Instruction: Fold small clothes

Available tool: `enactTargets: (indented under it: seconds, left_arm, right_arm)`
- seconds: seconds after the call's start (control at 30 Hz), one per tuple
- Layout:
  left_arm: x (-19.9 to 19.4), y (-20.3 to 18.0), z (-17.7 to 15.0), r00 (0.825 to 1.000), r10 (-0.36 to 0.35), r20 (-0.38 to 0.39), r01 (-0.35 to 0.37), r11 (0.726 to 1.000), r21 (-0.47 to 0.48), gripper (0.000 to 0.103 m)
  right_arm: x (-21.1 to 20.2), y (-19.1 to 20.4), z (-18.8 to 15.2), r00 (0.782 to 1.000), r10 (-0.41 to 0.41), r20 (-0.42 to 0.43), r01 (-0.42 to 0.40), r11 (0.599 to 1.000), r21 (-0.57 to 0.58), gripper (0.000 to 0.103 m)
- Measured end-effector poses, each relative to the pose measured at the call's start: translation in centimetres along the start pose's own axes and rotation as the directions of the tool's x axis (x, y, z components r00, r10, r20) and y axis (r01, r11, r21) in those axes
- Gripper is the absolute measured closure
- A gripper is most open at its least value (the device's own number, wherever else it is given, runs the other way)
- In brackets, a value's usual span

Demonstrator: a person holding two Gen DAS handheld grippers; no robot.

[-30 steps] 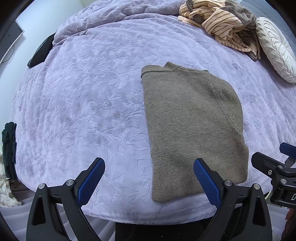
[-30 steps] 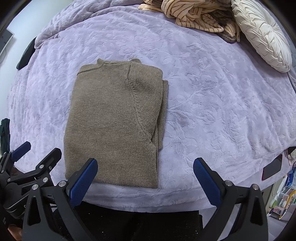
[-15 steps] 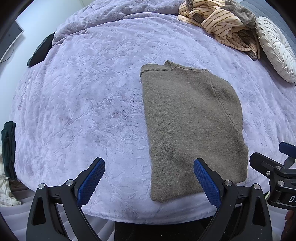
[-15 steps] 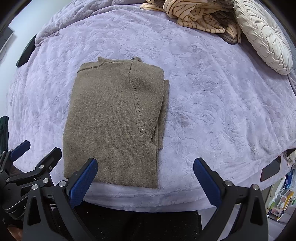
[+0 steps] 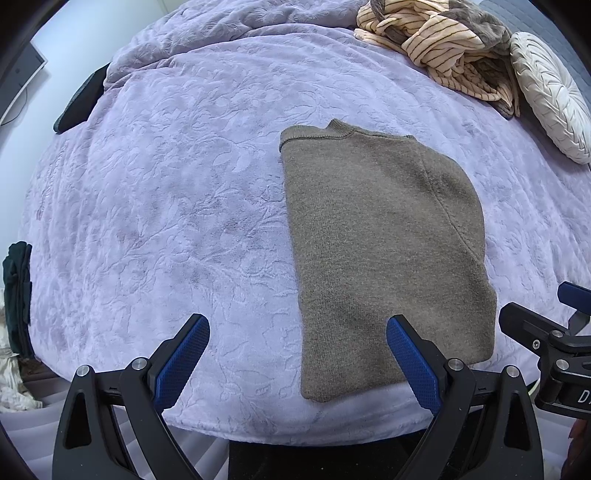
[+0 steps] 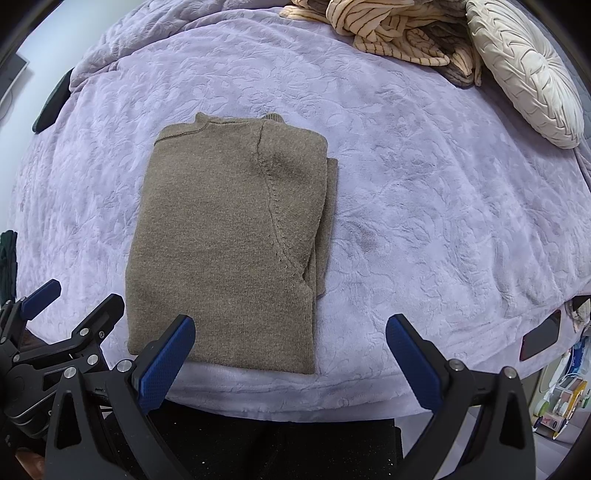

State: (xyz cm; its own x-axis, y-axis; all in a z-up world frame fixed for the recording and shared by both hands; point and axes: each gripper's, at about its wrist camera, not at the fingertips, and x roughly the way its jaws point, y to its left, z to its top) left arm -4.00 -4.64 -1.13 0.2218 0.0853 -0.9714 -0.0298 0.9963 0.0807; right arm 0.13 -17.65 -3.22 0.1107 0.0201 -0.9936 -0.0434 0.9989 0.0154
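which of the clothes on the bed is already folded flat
The brown sweater, a neat rectangle near the bed's front edge by both open grippers. The striped top by the round cushion is a crumpled heap.

My left wrist camera looks forward from the bed's (image 5: 155,206) near edge, angled down, sweater (image 5: 384,243) right of centre. My right wrist camera sits just beside it, same heading, sweater (image 6: 229,243) left of centre. Both share bed, sweater and pillow (image 6: 524,70).
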Motion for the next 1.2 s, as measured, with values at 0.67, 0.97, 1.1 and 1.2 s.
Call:
enactTargets:
  seconds: [0.67, 0.97, 1.1, 1.2]
  left_arm:
    - [0.14, 0.49, 0.16, 1.000, -0.011, -0.004, 0.011, 1.000, -0.004, 0.006]
    - [0.12, 0.50, 0.10, 1.000, -0.014, -0.003, 0.014, 1.000, -0.007, 0.006]
    - [0.07, 0.39, 0.07, 1.000, -0.014, -0.001, 0.014, 1.000, -0.008, 0.006]
    - [0.06, 0.40, 0.06, 1.000, -0.015, -0.002, 0.015, 1.000, -0.009, 0.006]
  right_arm:
    - [-0.03, 0.37, 0.03, 1.000, -0.004, -0.003, 0.004, 1.000, -0.006, 0.000]
    - [0.02, 0.54, 0.18, 1.000, -0.005, -0.009, 0.005, 1.000, -0.014, 0.000]
    - [0.01, 0.57, 0.19, 1.000, -0.006, -0.007, 0.006, 1.000, -0.018, 0.000]
    - [0.01, 0.54, 0.23, 1.000, -0.005, -0.009, 0.005, 1.000, -0.020, 0.000]
